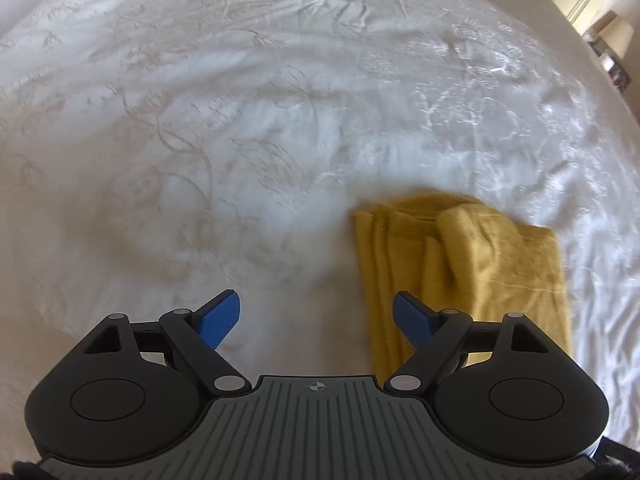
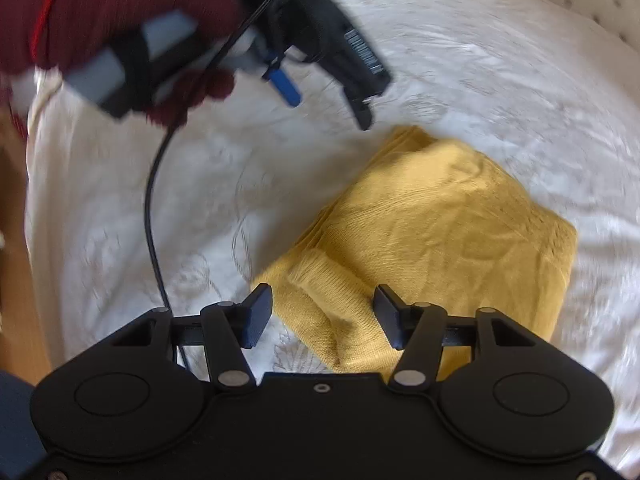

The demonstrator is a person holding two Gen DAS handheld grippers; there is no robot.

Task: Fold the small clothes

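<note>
Lying folded on the bedspread (image 1: pixel 200 80), yellow garment (image 2: pixel 440 220) runs lengthwise away from both released tools.

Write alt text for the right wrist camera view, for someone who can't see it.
A folded yellow knit garment lies on a white embroidered bedspread, with the open right gripper just above its near edge. Upper left, a hand in a dark red glove holds the left gripper aloft.

The yellow sweater (image 1: pixel 460 264) looks smeary, its near end tucked behind the left gripper (image 1: pixel 316 316) at five o'clock.
</note>
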